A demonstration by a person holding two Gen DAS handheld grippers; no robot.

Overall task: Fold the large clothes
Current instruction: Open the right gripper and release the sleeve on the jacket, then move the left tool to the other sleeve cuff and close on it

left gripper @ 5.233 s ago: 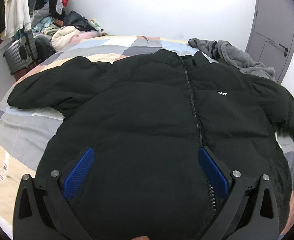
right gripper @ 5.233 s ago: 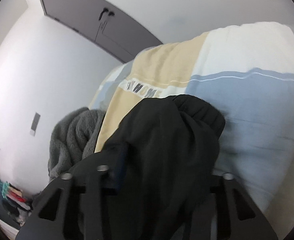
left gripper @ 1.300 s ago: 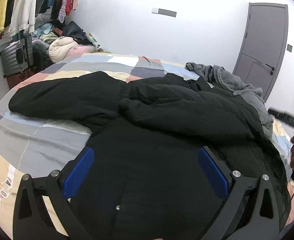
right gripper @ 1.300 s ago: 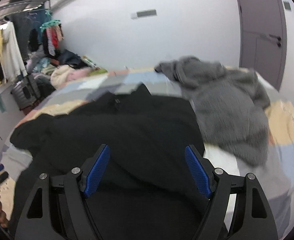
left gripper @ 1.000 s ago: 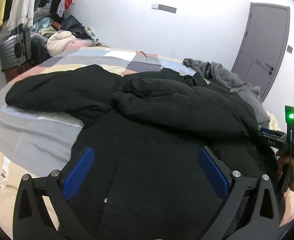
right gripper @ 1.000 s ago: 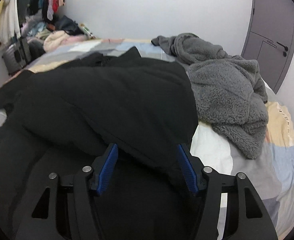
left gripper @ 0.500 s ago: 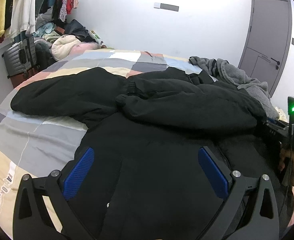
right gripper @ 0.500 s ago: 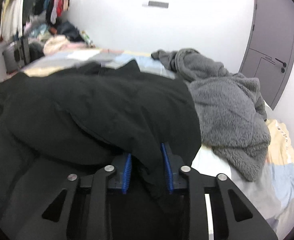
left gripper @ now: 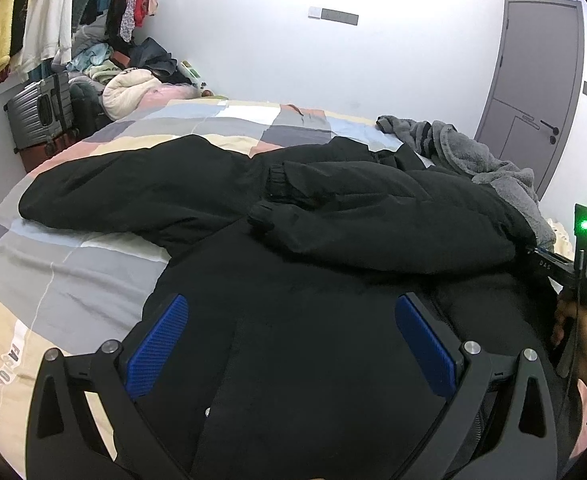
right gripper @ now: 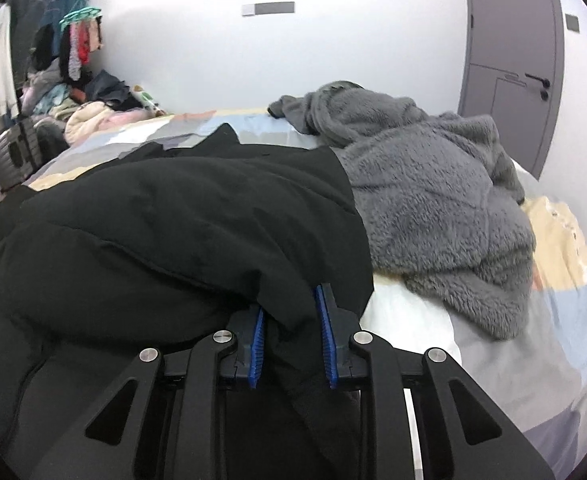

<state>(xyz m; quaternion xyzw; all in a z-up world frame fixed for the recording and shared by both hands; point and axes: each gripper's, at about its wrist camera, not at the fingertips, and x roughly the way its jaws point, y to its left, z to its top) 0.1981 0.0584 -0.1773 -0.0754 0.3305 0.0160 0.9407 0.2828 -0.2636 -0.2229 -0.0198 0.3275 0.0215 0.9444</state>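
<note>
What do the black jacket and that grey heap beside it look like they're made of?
The black jacket looks like a padded synthetic shell, matte and smooth: it puffs in soft quilted bulges. The grey garment looks like fleece or sherpa pile, going by its nubbly, fuzzy surface. Exact fibres can't be told from the pictures.

Your jacket (left gripper: 293, 320) lies across the bed (left gripper: 73, 264), one sleeve (left gripper: 373, 220) folded over its chest, with the fleece (right gripper: 433, 200) beside it toward the bed's right edge.
</note>
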